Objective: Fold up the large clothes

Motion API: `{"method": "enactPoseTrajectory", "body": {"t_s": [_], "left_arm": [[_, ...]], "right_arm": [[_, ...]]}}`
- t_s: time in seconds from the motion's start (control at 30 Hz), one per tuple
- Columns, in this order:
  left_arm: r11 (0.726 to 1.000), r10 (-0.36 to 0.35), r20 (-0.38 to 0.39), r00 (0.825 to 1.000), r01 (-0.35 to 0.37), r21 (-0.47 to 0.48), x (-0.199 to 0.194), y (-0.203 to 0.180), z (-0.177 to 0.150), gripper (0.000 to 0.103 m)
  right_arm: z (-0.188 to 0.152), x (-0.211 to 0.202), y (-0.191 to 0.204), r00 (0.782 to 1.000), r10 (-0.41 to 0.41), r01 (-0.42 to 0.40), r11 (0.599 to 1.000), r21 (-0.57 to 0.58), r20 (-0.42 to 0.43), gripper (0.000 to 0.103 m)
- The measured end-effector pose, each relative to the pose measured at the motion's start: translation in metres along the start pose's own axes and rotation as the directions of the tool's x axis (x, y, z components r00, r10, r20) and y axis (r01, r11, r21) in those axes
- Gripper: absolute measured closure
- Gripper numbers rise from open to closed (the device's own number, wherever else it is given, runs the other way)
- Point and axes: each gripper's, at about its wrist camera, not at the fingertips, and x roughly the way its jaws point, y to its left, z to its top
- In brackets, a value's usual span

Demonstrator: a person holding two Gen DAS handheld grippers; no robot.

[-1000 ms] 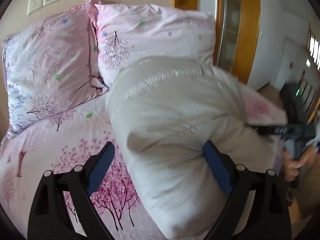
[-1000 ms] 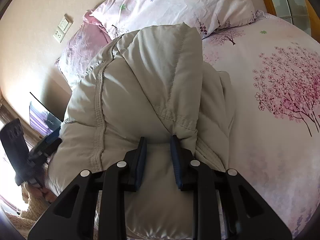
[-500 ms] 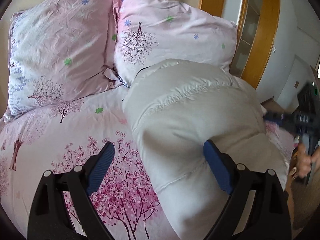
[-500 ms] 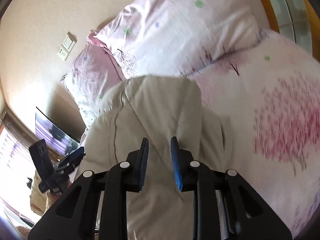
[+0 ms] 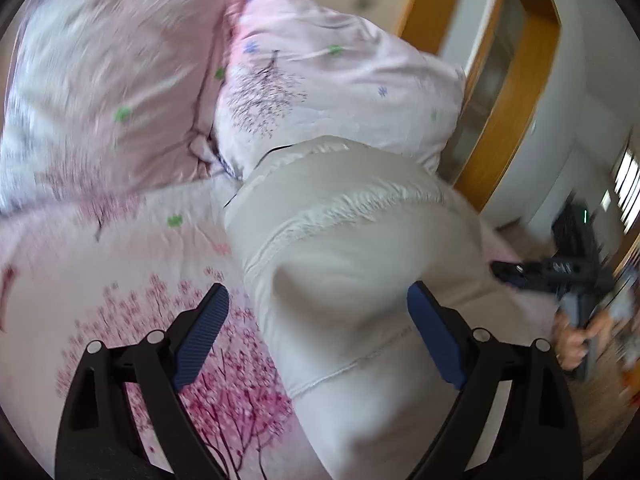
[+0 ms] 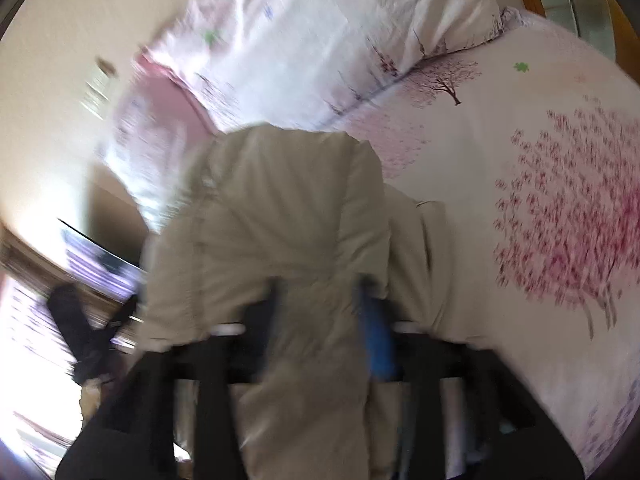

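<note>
Crowding two pillows (image 5: 340, 92), the jacket (image 5: 352, 280) sits between both grippers' parted jaws — right's just opened.

Light: daylight flooded in, bright and soft, from a window (image 6: 28, 344) at the lower left of the right wrist view, blown out to white.
Glare: the pale pillow (image 6: 320, 40) washed out near white.
Shadow: soft shade lay in the folds of the beige coat (image 5: 360, 280).
Blur: the right wrist view smeared heavily; its hand-held gripper (image 6: 320, 320) was streaked. The left view blurred mostly at the far pillows (image 5: 100, 92).
Distortion: fisheye curve bent the edges, corners black.
</note>
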Motion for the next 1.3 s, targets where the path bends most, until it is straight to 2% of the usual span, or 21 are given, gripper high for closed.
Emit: {"method": "enactPoseTrajectory", "body": {"t_s": [0.03,0.07,0.13,0.2,0.33,0.53,0.7,0.8,1.0,1.2,1.23,1.3], "left_arm": [[0.999,-0.026,-0.005,1.0,0.026,-0.042,-0.002,0.009,0.002,0.009],[0.996,-0.046,-0.01,0.999,0.045,-0.072,-0.002,0.016,0.003,0.009],[0.984,-0.106,-0.039,0.994,0.1,-0.149,0.001,0.031,0.005,0.007],[0.973,-0.153,-0.07,0.986,0.138,-0.183,0.005,0.035,0.006,0.006],[0.969,-0.194,-0.115,0.974,0.172,-0.175,0.014,0.028,0.003,0.005],[0.953,-0.262,-0.183,0.948,0.224,-0.205,0.033,0.023,-0.004,0.004],[0.933,-0.315,-0.206,0.927,0.262,-0.246,0.042,0.028,-0.008,0.002],[0.925,-0.335,-0.216,0.917,0.277,-0.259,0.047,0.03,-0.009,0.002],[0.896,-0.385,-0.228,0.894,0.303,-0.326,0.054,0.044,-0.013,0.002],[0.884,-0.4,-0.204,0.894,0.317,-0.344,0.056,0.047,-0.016,0.002],[0.88,-0.403,-0.196,0.894,0.321,-0.35,0.056,0.048,-0.016,0.002],[0.874,-0.409,-0.181,0.894,0.327,-0.359,0.054,0.05,-0.017,0.005]], "right_arm": [[-0.002,-0.006,-0.002,1.0,0.002,-0.002,1.0,0.011,0.013,0.009],[-0.002,-0.01,-0.003,1.0,-0.002,0.002,1.0,0.01,0.021,0.004],[-0.004,-0.01,-0.008,1.0,0.0,0.0,1.0,0.014,-0.004,0.001],[-0.002,-0.004,-0.018,0.999,0.0,0.003,0.998,0.064,-0.054,0.001],[-0.001,0.014,-0.039,0.987,0.05,-0.028,0.989,0.144,-0.151,0.001],[-0.005,0.04,-0.047,0.95,0.151,-0.098,0.975,0.201,-0.272,0.001],[-0.001,0.055,-0.044,0.921,0.191,-0.129,0.972,0.196,-0.339,0.001],[0.002,0.067,-0.041,0.893,0.23,-0.16,0.966,0.205,-0.388,0.001],[0.002,0.078,-0.038,0.867,0.265,-0.202,0.961,0.188,-0.423,0.001],[0.001,0.08,-0.031,0.872,0.286,-0.25,0.958,0.141,-0.397,0.001],[-0.001,0.079,-0.03,0.871,0.301,-0.272,0.953,0.13,-0.388,0.004],[-0.007,0.078,-0.025,0.863,0.358,-0.335,0.934,0.127,-0.355,0.023]]}}
